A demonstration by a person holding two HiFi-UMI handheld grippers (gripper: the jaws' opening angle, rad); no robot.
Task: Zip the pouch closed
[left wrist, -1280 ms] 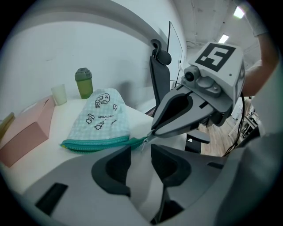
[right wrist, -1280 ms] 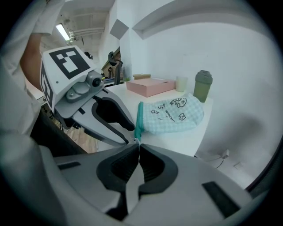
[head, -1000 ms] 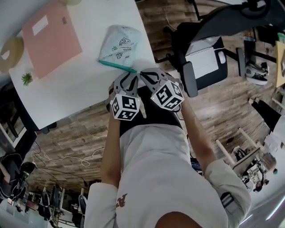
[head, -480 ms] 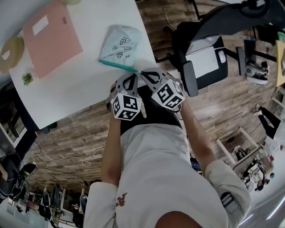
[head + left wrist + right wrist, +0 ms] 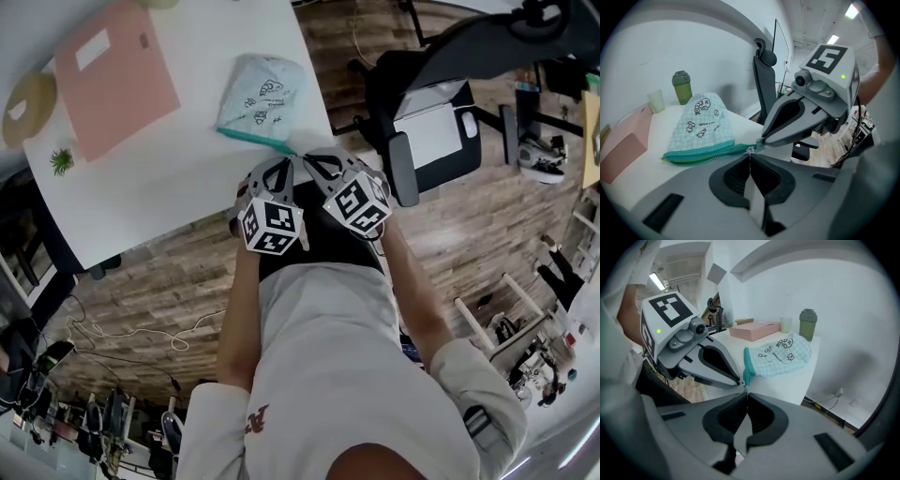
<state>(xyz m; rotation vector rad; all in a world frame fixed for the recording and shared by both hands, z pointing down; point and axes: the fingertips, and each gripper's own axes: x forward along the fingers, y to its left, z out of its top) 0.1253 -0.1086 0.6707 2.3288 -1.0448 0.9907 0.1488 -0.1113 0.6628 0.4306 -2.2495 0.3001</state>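
Observation:
A pale blue checked pouch [image 5: 261,94] with small drawings lies on the white table [image 5: 169,178], near its right edge. Its teal zipper [image 5: 251,138] runs along the side nearest me and looks parted along its length in the left gripper view [image 5: 701,153]. Both grippers meet at the zipper's right end. My left gripper [image 5: 284,157] is shut, and a small silver zipper pull [image 5: 750,150] sits right at its tips [image 5: 750,153]. My right gripper [image 5: 298,155] is shut on the teal end of the zipper [image 5: 757,145] right beside it.
A pink box [image 5: 117,75] lies left of the pouch. A green bottle [image 5: 682,86] and a pale cup [image 5: 656,100] stand at the far end. A small plant [image 5: 61,161] and a wooden ring [image 5: 28,98] sit at the left. An office chair [image 5: 422,122] stands beside the table's right edge.
The left gripper's jaws have drawn together at the zipper's end. Both hands stay where they were; the pouch has not moved.

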